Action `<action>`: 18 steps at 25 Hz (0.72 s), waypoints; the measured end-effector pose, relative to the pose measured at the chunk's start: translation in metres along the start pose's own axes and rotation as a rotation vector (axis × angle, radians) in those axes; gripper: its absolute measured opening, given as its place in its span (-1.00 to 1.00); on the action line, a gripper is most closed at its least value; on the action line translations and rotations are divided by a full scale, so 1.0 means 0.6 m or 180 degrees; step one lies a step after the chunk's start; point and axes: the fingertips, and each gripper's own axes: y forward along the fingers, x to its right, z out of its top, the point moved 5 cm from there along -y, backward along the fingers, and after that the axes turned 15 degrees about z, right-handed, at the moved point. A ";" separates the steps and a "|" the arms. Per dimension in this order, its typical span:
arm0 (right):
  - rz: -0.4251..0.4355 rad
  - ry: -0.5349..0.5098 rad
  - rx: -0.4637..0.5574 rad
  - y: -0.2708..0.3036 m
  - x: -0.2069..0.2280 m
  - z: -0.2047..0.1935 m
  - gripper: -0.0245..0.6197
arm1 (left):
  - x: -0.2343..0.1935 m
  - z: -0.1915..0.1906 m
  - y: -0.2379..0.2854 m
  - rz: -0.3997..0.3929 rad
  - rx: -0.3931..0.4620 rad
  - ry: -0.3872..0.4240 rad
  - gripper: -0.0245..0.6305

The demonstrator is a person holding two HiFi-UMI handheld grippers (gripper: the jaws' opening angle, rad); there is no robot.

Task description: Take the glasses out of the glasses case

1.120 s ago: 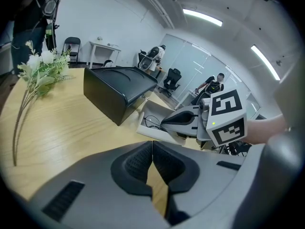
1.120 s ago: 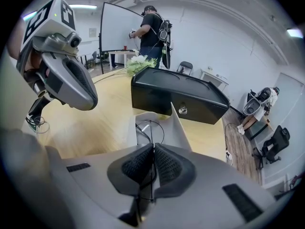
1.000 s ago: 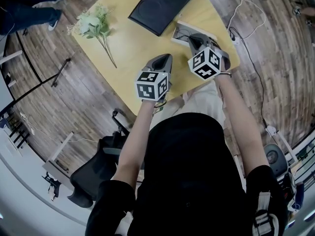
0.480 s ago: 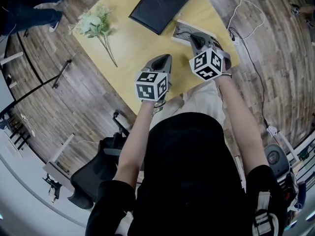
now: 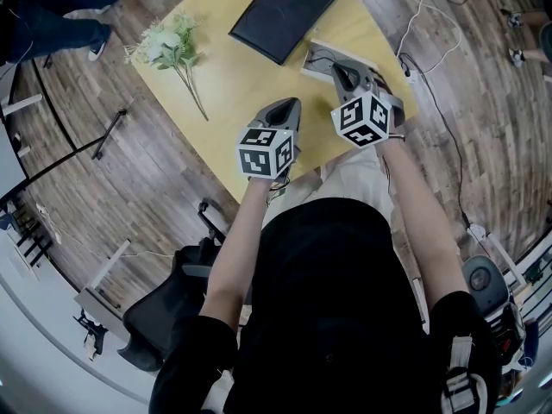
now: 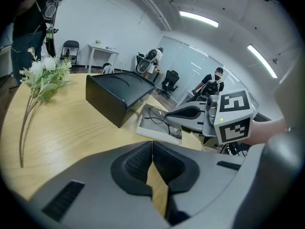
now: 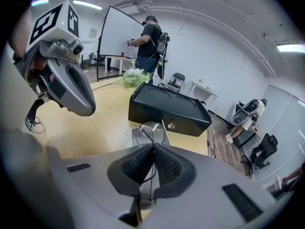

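On the yellow table [image 5: 250, 84] lies a black glasses case [image 5: 285, 11] with its white inner tray [image 5: 317, 59] beside it. My right gripper [image 7: 153, 149] is shut on the thin wire frame of the glasses [image 7: 150, 132], holding them just above the tray [image 7: 133, 138]. From the left gripper view, the glasses [image 6: 164, 123] hang at the tip of the right gripper [image 6: 190, 112], over the tray [image 6: 150, 131] next to the case [image 6: 119, 92]. My left gripper [image 6: 152, 151] is shut with nothing in it, and hovers over bare table near the front edge.
A sprig of white artificial flowers [image 5: 164, 46] lies at the table's far left. Cables [image 5: 423, 24] run across the wooden floor on the right. An office chair [image 5: 172, 300] stands by the person's left side. People [image 7: 150, 37] stand further back in the room.
My right gripper has lifted a little, with the glasses still in it. The left gripper has stayed where it was.
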 end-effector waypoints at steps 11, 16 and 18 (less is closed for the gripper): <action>-0.0074 -0.0048 0.0155 -0.042 -0.007 0.021 -0.85 | 0.012 0.016 -0.010 -0.0037 0.0095 0.0007 -0.85; -0.0182 -0.0032 0.0314 -0.082 -0.007 0.043 -0.85 | 0.021 0.028 -0.021 -0.0070 0.0170 0.0003 -0.85; -0.0233 -0.0025 0.0390 -0.099 -0.005 0.054 -0.85 | 0.024 0.038 -0.023 -0.0089 0.0215 0.0003 -0.85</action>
